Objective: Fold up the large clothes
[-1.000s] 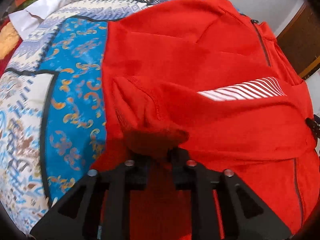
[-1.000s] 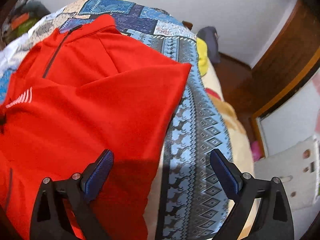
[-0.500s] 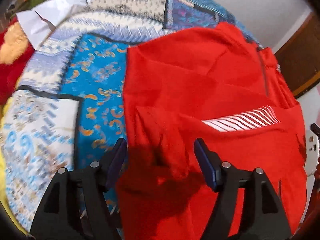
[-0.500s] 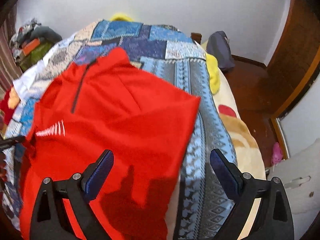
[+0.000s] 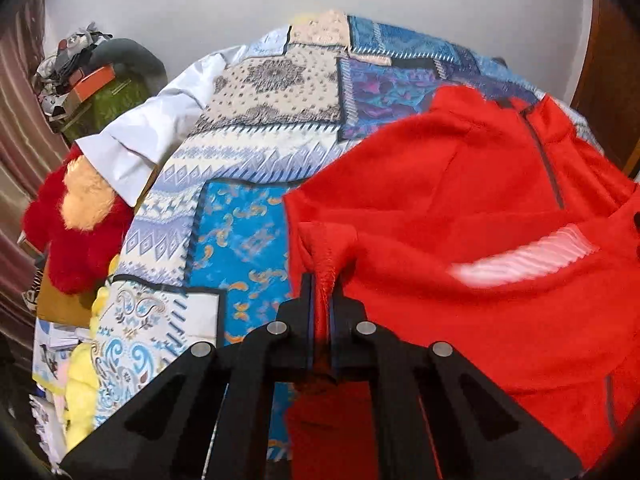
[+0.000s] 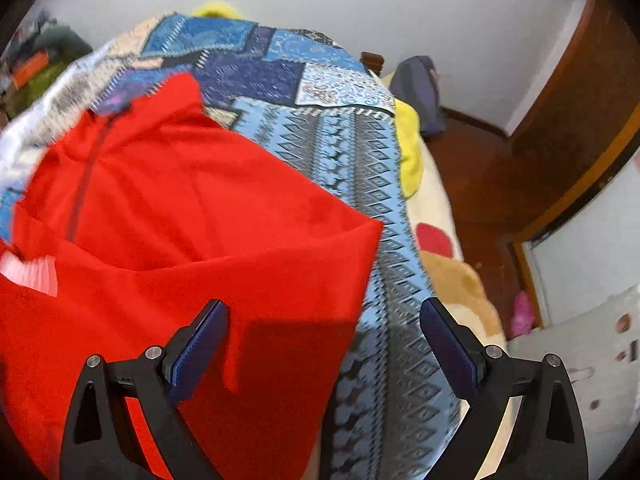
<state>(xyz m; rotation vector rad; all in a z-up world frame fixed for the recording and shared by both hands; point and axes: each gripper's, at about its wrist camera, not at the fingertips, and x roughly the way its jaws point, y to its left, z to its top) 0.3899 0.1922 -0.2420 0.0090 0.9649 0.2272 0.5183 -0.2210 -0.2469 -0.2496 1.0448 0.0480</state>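
Note:
A large red zip-neck top (image 5: 460, 208) with a white striped patch lies partly folded on a patterned blue bedspread (image 5: 240, 240). My left gripper (image 5: 323, 292) is shut on a pinched fold at the top's left edge, with red cloth bunched between the pads. The top also shows in the right wrist view (image 6: 180, 220), its right edge folded inward. My right gripper (image 6: 324, 332) is open and empty, hovering over the top's lower right edge, its left finger (image 6: 200, 340) above red cloth and its right finger (image 6: 448, 340) above the bedspread (image 6: 380, 280).
A white cloth (image 5: 148, 136) and a red and tan plush toy (image 5: 76, 224) lie at the bed's left side. Clutter is piled in the far left corner (image 5: 88, 80). A yellow cloth (image 6: 408, 148), a grey bag (image 6: 416, 88) and a wooden door (image 6: 560, 140) are on the right.
My left gripper was shut on cloth, opened half a second ago, and has now shut again on the fold at the top's left edge. Both cameras have tilted up toward the wall.

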